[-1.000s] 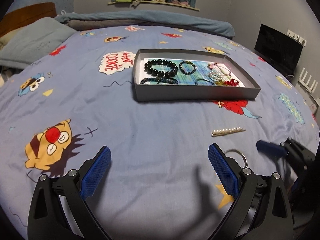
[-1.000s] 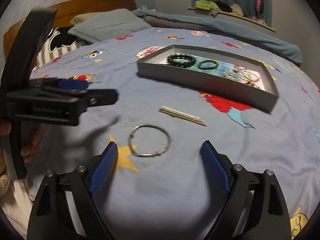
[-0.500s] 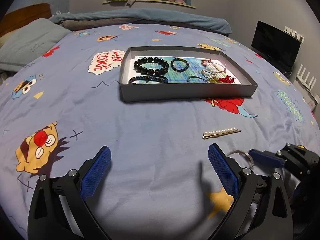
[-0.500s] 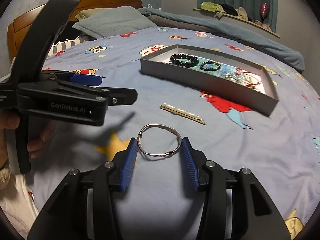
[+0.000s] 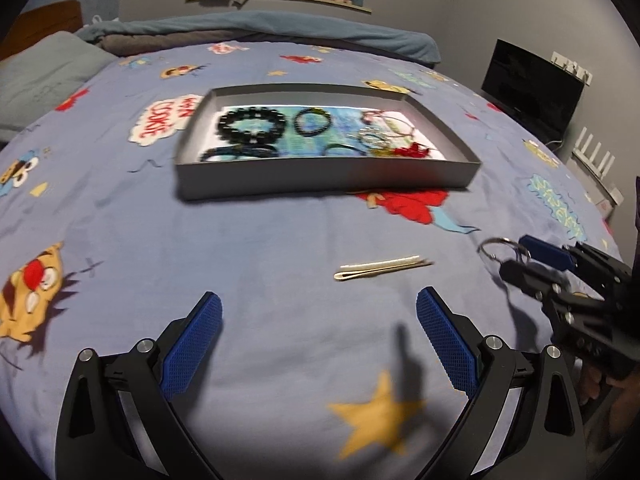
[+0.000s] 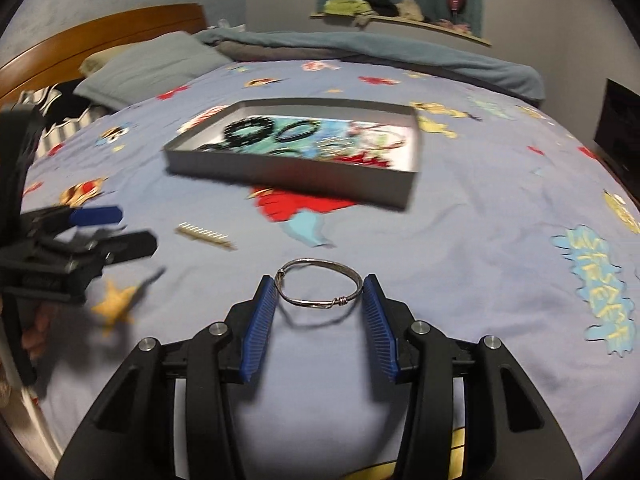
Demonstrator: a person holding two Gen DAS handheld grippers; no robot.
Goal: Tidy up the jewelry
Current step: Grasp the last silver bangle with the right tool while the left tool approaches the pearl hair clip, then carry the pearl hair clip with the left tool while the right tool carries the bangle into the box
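My right gripper (image 6: 320, 292) is shut on a silver wire bangle (image 6: 320, 282) and holds it lifted above the bedsheet; it also shows in the left wrist view (image 5: 516, 256) with the bangle (image 5: 494, 246) at its tips. My left gripper (image 5: 318, 320) is open and empty, low over the sheet. A pearl hair clip (image 5: 382, 270) lies on the sheet just ahead of it, also in the right wrist view (image 6: 206, 235). The grey tray (image 5: 320, 178) holds black bead bracelets (image 5: 252, 124), thin bangles and red jewelry.
The tray (image 6: 288, 170) sits mid-bed on a blue cartoon sheet. Pillows (image 6: 148, 66) and a wooden headboard are at the left, a rolled blanket (image 5: 260, 34) at the far side, a dark monitor (image 5: 532, 94) off the right edge.
My right gripper closed on the silver bangle and lifted it off the sheet, moving toward the tray. My left gripper stayed open and shifted a little forward and right.
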